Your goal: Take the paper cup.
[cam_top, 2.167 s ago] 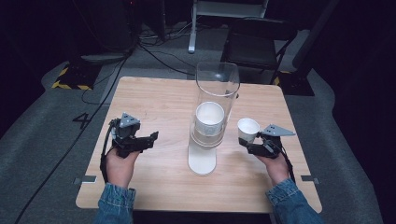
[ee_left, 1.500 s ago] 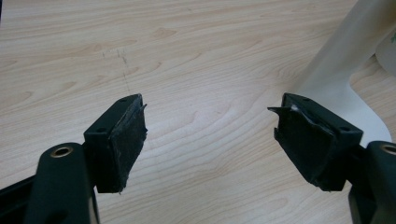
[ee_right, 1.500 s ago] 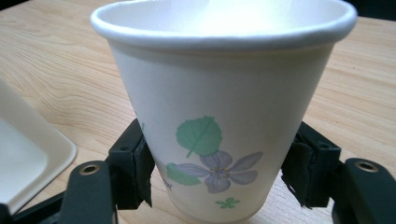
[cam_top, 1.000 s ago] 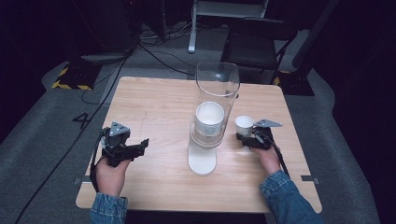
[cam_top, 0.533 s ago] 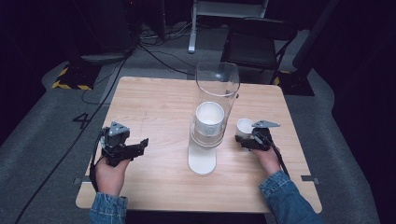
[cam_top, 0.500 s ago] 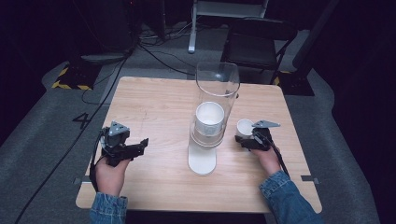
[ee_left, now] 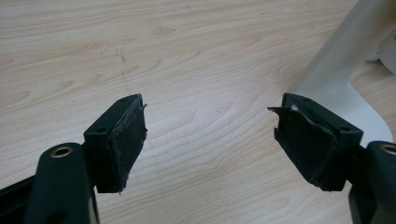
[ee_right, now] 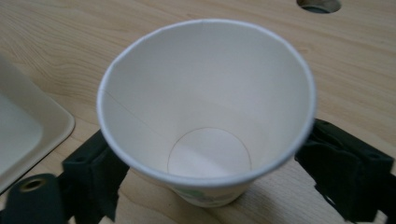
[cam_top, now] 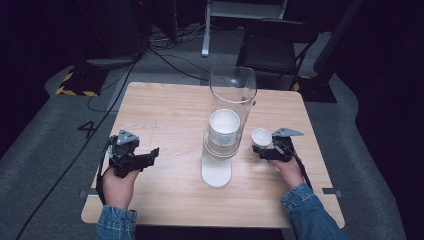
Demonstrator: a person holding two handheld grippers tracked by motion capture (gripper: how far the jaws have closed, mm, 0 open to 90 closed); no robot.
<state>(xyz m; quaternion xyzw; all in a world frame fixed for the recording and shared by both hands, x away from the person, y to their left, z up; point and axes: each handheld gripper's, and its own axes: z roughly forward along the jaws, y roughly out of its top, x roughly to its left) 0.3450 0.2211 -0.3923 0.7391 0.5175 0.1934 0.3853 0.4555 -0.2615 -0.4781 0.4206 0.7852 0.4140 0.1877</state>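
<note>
High view overhead facing forward, gripper views close, sharing wooden table (cam_top: 165,115)

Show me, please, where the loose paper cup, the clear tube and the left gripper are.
paper cup (ee_right: 205,93), right gripper view, inner wall.
clear tube (cam_top: 233,90), high view, upper transparent wall.
left gripper (ee_left: 210,137), left gripper view, midway between its open fingers.

1. Paper cup (ee_right: 205,107): white, a faint green print is seen near its base.
2. Surface (cam_top: 165,115): pale wood grain.
3. Hand-held gripper (cam_top: 134,159): black, grey plate.
4. Sleeve (cam_top: 310,215): blue denim.
</note>
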